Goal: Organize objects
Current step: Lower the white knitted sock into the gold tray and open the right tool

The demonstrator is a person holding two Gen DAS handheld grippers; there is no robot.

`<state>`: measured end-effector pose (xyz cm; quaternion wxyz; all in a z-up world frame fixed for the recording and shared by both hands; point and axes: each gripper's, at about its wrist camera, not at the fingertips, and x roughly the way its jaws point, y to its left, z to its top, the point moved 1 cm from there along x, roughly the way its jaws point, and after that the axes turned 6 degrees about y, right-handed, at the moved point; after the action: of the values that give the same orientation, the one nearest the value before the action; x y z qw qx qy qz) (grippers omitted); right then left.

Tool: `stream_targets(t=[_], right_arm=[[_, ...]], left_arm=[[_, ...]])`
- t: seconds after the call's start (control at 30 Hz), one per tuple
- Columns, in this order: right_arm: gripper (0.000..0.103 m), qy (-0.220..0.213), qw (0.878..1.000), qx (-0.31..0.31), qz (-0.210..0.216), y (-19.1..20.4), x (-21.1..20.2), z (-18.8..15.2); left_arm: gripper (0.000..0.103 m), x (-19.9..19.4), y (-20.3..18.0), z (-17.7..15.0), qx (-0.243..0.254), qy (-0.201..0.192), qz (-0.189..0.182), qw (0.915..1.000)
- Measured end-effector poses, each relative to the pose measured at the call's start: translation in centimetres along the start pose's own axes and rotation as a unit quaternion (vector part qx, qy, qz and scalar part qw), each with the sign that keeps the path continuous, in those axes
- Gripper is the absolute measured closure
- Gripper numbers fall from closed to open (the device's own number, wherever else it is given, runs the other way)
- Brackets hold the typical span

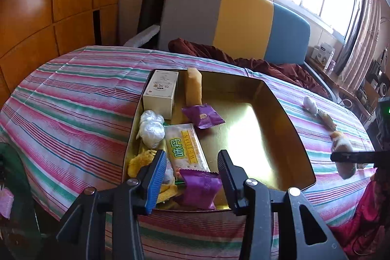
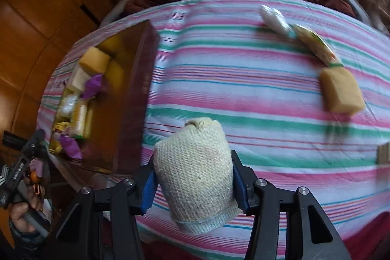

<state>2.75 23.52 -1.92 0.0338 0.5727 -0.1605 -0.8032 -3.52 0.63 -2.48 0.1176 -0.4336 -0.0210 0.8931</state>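
Observation:
A gold-lined box lies on the striped cloth and holds snacks along its left side: a white carton, a yellow sponge, purple packets, a cracker pack and foil balls. My left gripper is open and empty above the box's near edge, over a purple packet. My right gripper is shut on a cream knitted roll above the cloth, right of the box. It shows at the right edge of the left wrist view.
On the cloth right of the box lie a white foil ball, a wrapped snack and a yellow sponge. A grey, yellow and blue sofa back with a maroon blanket stands behind the table. Wooden cabinets are at left.

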Motion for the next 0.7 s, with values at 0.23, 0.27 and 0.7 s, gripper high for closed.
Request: stream_targets(t=[0.23,0.27,0.7], right_arm=[[0.05,-0.012,0.994,-0.091,0.062,9.8,2.8,3.7],[0.05,-0.007,0.993,-0.099,0.066,11.0,3.6,4.2],[0.045,0.07,0.989,-0.038,0.128,17.4,13.8,7.7]], left_arm=[[0.059,0.0,0.8,-0.3,-0.009,0.002,0.006,0.9999],[0.059,0.0,0.9,-0.3,-0.011,0.003,0.007,0.9999],[0.059,1.0,3.3,-0.7,-0.045,0.009,0.021,0.9987]])
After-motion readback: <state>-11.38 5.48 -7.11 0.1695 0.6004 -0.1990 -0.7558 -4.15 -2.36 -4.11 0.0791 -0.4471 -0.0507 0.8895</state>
